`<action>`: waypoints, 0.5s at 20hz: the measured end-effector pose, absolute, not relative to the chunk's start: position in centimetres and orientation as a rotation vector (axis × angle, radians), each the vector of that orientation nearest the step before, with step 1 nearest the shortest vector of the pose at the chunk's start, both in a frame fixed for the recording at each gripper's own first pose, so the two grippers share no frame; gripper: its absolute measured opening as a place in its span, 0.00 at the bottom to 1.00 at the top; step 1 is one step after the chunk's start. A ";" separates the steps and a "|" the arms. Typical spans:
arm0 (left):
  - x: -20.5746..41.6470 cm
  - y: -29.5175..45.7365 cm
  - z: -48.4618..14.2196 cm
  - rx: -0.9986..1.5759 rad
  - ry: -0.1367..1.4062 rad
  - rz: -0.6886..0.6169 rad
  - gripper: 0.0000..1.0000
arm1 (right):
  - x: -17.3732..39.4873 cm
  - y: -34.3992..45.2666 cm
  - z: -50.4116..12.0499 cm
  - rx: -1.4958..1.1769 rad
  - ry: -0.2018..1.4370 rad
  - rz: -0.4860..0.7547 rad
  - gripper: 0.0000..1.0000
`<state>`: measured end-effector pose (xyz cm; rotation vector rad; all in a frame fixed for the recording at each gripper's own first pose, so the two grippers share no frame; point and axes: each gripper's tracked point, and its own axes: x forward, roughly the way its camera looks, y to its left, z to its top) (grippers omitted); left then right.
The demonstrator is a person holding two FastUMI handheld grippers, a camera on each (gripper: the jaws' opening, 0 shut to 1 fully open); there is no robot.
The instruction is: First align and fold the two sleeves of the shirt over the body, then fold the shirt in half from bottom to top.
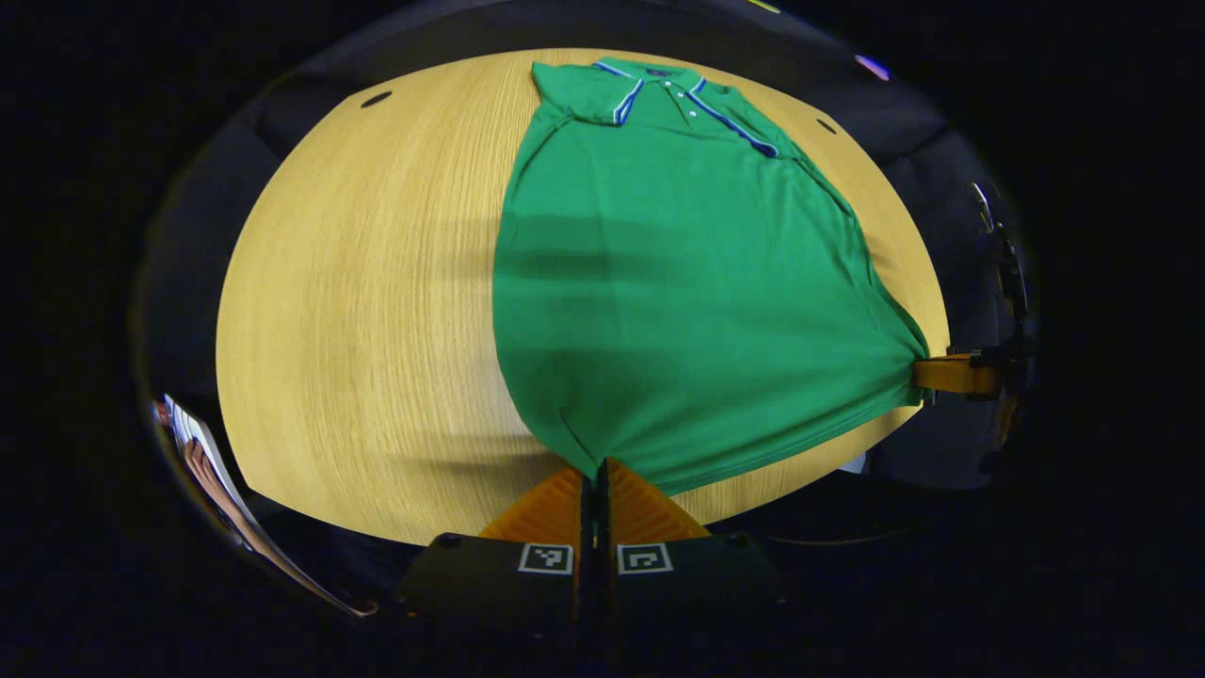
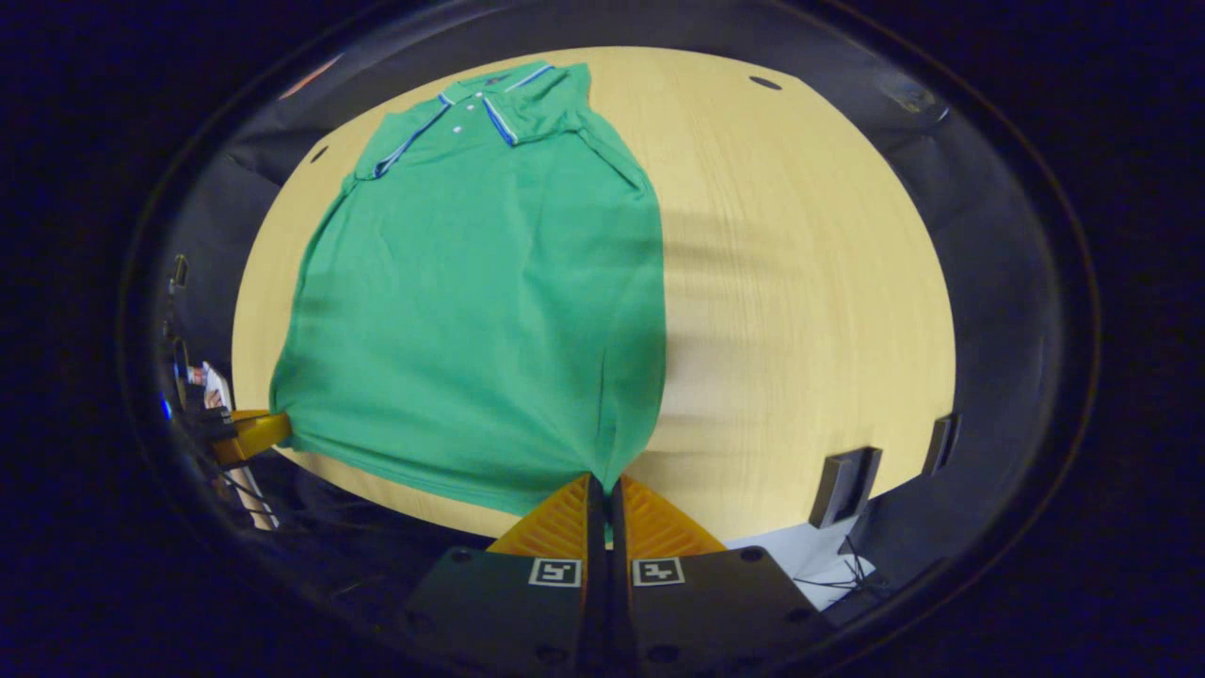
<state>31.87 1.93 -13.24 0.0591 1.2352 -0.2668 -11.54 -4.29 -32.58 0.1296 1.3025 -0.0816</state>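
Closest to you, the left gripper (image 1: pixel 600 471) is clenched on one bottom corner of the green shirt (image 1: pixel 687 301), its fingers pressed together with the hem bunched between them. Your right gripper (image 2: pixel 602 485) grasps the other bottom corner the same way; the cloth puckers into each pinch.

Between the two corners the hem hangs at the near edge of the worktop (image 1: pixel 358 311), drawn fairly taut. From there the shirt runs straight away from you, its long axis pointing at the collar (image 2: pixel 471 99) on the far side. Both sleeves appear already folded in, so the body reads as a narrow panel. The bottom-to-top fold looks like the step in hand: carry both corners forward, along that axis, toward the collar. Neither hand is nearer; keep them level or the fold will skew.

Left gripper view catches the right gripper off at the side, holding its corner; right gripper view adds dark brackets (image 2: pixel 845 485) on the worktop's near edge.
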 end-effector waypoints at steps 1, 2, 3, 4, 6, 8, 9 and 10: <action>32.7 1.9 -9.8 0.053 1.215 -0.270 0.03 | -11.1 -4.4 -31.6 0.119 1.284 -0.079 0.05; 33.4 1.6 -7.8 0.046 1.191 -0.268 0.03 | -10.6 -4.4 -30.6 0.111 1.263 -0.077 0.05; 34.4 1.6 -6.4 0.046 1.166 -0.267 0.03 | -9.9 -4.4 -29.6 0.108 1.244 -0.074 0.07; 35.4 1.7 -5.7 0.058 1.141 -0.266 0.03 | -9.2 -4.4 -28.6 0.113 1.223 -0.071 0.08; 37.2 2.0 -3.9 0.079 1.098 -0.257 0.03 | -7.6 -4.3 -26.5 0.118 1.176 -0.062 0.05; 38.8 2.0 -2.7 0.074 1.072 -0.253 0.03 | -5.2 -4.4 -24.4 0.123 1.113 -0.059 0.05; 39.9 2.1 -2.1 0.078 1.053 -0.249 0.03 | -4.1 -4.5 -23.4 0.125 1.080 -0.058 0.05; 40.8 2.1 -1.6 0.081 1.030 -0.243 0.03 | -2.7 -4.6 -22.6 0.129 1.049 -0.060 0.05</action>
